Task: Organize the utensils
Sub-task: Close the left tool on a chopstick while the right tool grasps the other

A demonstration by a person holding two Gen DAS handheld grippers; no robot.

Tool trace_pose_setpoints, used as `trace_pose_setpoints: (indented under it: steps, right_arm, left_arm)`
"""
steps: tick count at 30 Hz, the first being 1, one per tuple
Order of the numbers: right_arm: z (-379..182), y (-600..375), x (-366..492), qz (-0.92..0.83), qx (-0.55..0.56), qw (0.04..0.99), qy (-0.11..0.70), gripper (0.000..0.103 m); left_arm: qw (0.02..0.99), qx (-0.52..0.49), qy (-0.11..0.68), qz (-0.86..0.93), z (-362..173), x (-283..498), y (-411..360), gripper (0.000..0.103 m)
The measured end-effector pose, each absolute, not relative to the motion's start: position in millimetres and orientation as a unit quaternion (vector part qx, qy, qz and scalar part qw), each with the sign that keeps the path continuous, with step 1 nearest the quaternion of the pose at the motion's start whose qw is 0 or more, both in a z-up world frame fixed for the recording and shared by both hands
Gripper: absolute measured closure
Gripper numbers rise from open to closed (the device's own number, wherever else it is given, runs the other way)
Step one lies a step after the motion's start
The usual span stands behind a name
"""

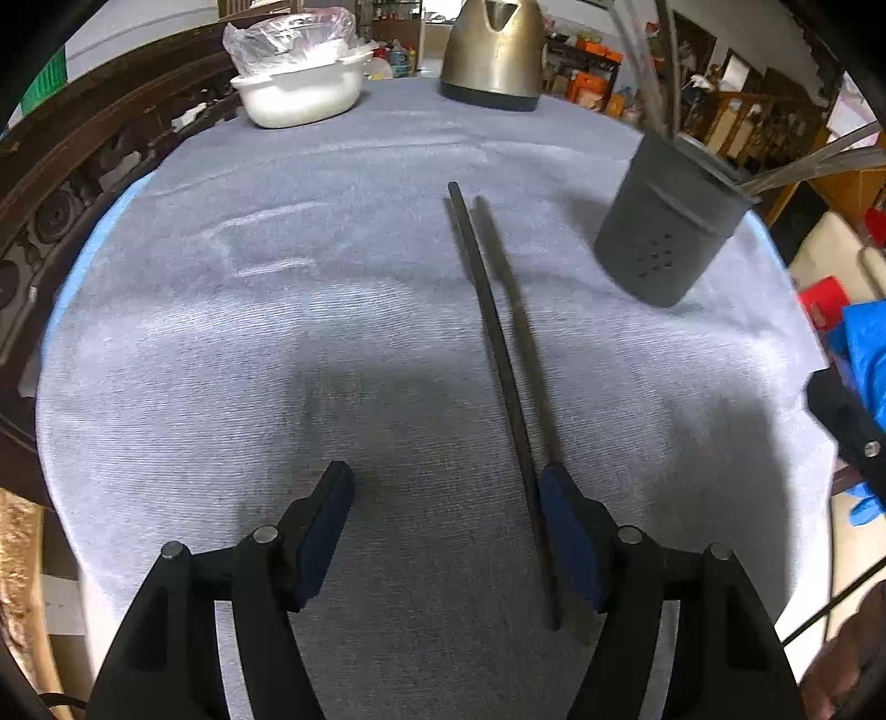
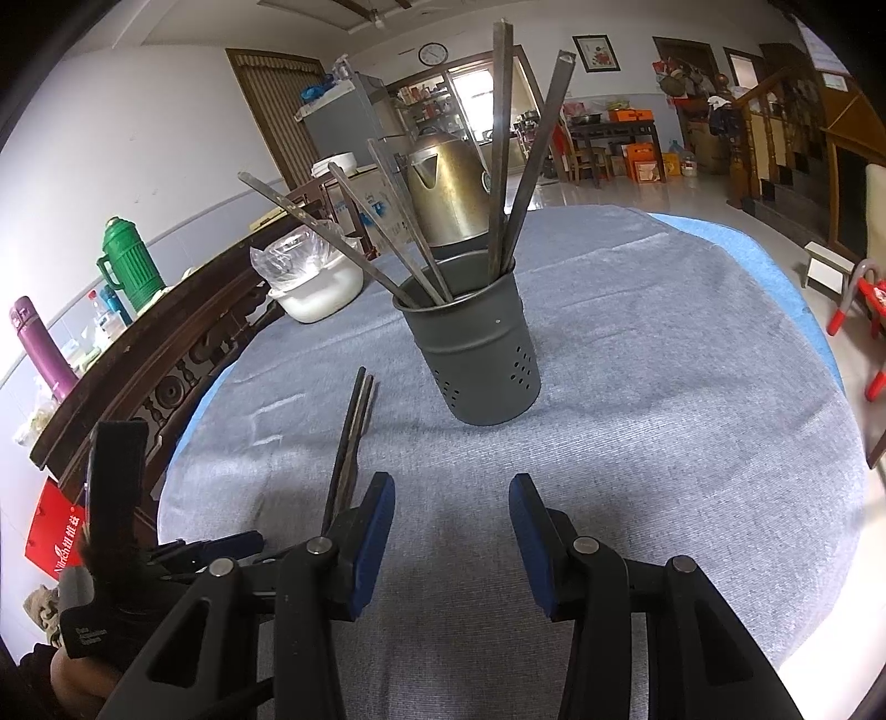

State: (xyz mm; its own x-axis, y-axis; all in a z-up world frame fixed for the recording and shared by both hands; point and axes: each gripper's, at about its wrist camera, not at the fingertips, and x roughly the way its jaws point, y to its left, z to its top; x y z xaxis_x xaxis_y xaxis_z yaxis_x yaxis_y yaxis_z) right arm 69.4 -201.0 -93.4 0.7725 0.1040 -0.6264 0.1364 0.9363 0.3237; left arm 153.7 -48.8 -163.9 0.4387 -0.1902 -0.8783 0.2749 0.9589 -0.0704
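Black left gripper (image 1: 446,531) low, jaws wide beside chopsticks (image 1: 493,343).

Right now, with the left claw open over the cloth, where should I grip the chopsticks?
Probably the near end of the chopsticks, coming straight down. They lie flat and close together beside the left claw's right finger, so shift right to straddle both.

My left wrist camera looks steeply down, close over the tablecloth (image 1: 277,343). My right one sits further back, facing more level. Both share the holder (image 1: 664,221) (image 2: 476,354) and kettle (image 1: 493,50) (image 2: 443,188).
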Motion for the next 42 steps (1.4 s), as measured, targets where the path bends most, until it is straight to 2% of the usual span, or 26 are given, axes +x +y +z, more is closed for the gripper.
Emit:
trace_pose_setpoints:
  steps: [5, 9, 11, 19, 28, 37, 39, 42]
  right_arm:
    - [-92, -203, 69, -0.009, 0.179, 0.925, 0.335, 0.056]
    - [-93, -202, 69, -0.008, 0.179, 0.925, 0.336, 0.056]
    - [-93, -200, 70, -0.005, 0.180, 0.924, 0.337, 0.056]
    - [-93, -199, 71, -0.004, 0.177, 0.924, 0.338, 0.056]
    - [-94, -195, 71, 0.002, 0.173, 0.923, 0.343, 0.056]
    - [-99, -190, 75, 0.019, 0.180, 0.916, 0.358, 0.056]
    - [-100, -185, 80, 0.029, 0.182, 0.913, 0.365, 0.056]
    - [-103, -174, 95, 0.059, 0.182, 0.901, 0.390, 0.056]
  left_arm:
    - [0.847, 0.040, 0.514, -0.128, -164, 152, -40, 0.031]
    - [0.847, 0.030, 0.516, -0.124, -162, 148, -30, 0.036]
    - [0.848, 0.031, 0.515, -0.120, -161, 148, -28, 0.045]
    - [0.851, 0.024, 0.509, -0.132, -165, 152, -22, 0.093]
    - [0.840, -0.036, 0.523, -0.136, -159, 131, 0, 0.096]
    - [0.828, -0.054, 0.542, -0.133, -156, 99, 25, 0.097]
    - [0.825, -0.057, 0.546, -0.138, -154, 98, 28, 0.093]
    - [0.830, -0.060, 0.540, -0.129, -150, 93, 38, 0.078]
